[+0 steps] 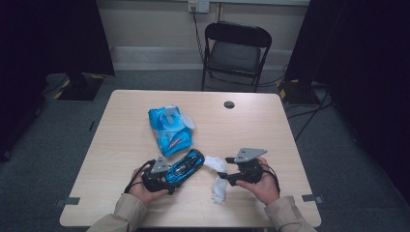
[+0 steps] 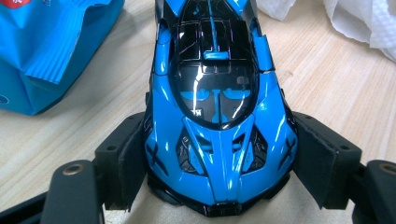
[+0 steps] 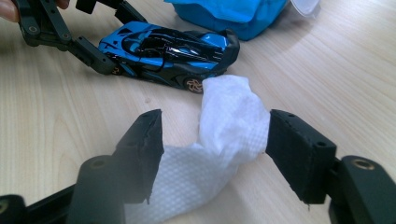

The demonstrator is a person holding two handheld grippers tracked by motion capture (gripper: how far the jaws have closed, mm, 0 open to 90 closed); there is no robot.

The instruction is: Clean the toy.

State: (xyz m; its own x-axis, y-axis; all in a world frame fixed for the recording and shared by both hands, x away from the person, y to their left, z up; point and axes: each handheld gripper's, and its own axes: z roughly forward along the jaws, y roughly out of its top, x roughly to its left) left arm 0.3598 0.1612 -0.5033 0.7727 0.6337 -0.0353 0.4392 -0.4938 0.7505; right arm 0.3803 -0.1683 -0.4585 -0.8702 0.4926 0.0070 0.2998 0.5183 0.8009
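Note:
A glossy blue and black toy car (image 1: 183,166) lies on the wooden table (image 1: 135,203), nose toward the person. My left gripper (image 1: 170,178) is shut on it, its pads (image 2: 126,158) pressing both flanks of the car (image 2: 215,116) near the nose. To the right, a crumpled white wipe (image 1: 218,186) lies on the table. My right gripper (image 1: 226,175) stands open around it. The wipe (image 3: 229,121) rises between the parted jaws, brushing the right-hand pad and clear of the other. The car (image 3: 168,51) sits just beyond the wipe.
A blue pack of wet wipes (image 1: 169,128) with its white lid flipped up lies behind the car, close to its tail. A round cable hole (image 1: 229,104) marks the table's far edge. A black folding chair (image 1: 234,48) stands beyond the table.

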